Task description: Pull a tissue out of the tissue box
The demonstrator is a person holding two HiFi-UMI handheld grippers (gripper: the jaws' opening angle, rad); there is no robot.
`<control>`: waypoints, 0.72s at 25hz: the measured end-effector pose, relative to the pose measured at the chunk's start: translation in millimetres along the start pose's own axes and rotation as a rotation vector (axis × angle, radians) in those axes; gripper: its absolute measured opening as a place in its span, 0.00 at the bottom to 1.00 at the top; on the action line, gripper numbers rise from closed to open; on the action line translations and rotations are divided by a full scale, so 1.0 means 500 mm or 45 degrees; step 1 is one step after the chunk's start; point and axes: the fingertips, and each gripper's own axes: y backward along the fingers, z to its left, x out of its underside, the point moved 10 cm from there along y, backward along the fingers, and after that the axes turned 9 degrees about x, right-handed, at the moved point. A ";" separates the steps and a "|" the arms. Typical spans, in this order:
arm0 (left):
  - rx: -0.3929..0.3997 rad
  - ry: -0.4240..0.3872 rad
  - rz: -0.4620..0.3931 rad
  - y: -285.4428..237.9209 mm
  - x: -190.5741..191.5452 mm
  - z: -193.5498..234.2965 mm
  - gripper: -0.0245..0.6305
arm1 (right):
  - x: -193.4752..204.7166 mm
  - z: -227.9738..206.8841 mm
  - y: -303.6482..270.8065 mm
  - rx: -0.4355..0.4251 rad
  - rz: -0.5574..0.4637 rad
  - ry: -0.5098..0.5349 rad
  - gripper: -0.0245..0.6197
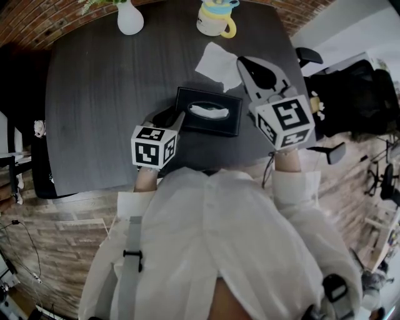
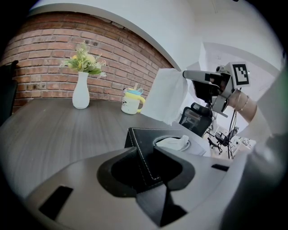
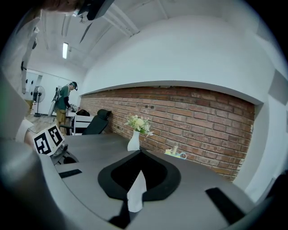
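A black tissue box [image 1: 208,110] lies on the dark table [image 1: 106,94], and a white tissue [image 1: 207,111] bunches up in its oval opening. My left gripper [image 1: 179,119] is shut on the box's near left corner [image 2: 143,157], which sits wedged between the jaws. My right gripper [image 1: 241,61] hangs above and to the right of the box, shut on a loose white tissue [image 1: 217,64]. In the left gripper view that tissue [image 2: 166,99] dangles free of the box from the right gripper [image 2: 186,74]. In the right gripper view a strip of it [image 3: 136,192] is pinched between the jaws.
A white vase with flowers [image 1: 130,19] and a yellow-handled mug [image 1: 216,19] stand at the table's far edge. A black office chair [image 1: 350,94] is to the right of the table. A person [image 3: 63,102] stands far off in the room.
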 end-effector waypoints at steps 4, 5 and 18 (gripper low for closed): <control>0.004 0.005 0.002 -0.001 -0.001 0.002 0.21 | -0.001 -0.006 0.005 0.012 -0.008 -0.005 0.04; 0.006 0.006 0.001 0.000 -0.001 0.002 0.21 | -0.002 -0.007 0.007 0.016 -0.009 -0.007 0.04; -0.016 -0.018 -0.028 0.010 -0.025 -0.003 0.21 | -0.007 -0.012 0.042 0.033 -0.044 -0.087 0.04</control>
